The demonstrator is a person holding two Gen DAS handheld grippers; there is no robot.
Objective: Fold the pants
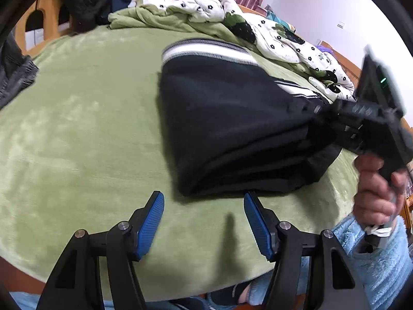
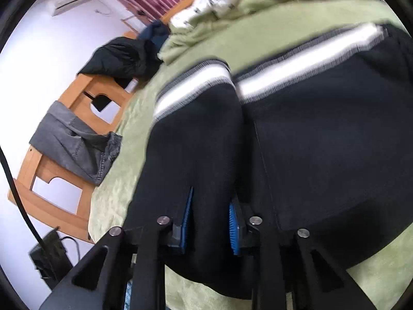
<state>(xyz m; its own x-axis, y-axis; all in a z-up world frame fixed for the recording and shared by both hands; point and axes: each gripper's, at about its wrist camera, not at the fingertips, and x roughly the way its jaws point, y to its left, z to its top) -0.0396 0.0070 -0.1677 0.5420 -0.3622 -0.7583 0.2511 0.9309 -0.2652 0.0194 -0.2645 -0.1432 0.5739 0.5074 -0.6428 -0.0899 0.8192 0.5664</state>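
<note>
Black knit pants with a white-and-grey striped waistband (image 1: 227, 118) lie folded into a thick stack on the green plush blanket (image 1: 77, 134) that covers the bed. All places below are given relative to the pants.

Left tool (image 1: 204, 222): jaws stand wide apart, blue ribbed pads (image 1: 151, 222) facing each other, nothing between them. It hovers just off the near folded edge of the pants, over bare blanket, not touching the cloth.

Right tool (image 2: 210, 222): jaws narrow, pinched onto a bunch of the black fabric at the pants' end opposite the waistband; cloth fills the gap between its blue pads (image 2: 187, 215). In the left wrist view a hand (image 1: 374, 188) grips this tool's handle at the right side of the pants, a light blue fleece sleeve (image 1: 374, 255) below it.

Beyond the waistband: a crumpled white quilt with black flower print (image 1: 271, 31). Further left of the pants, grey jeans (image 2: 74, 142) hang over the wooden bed rail (image 2: 59, 206), with a black garment (image 2: 121, 56) beside them. Views are motion-blurred.
</note>
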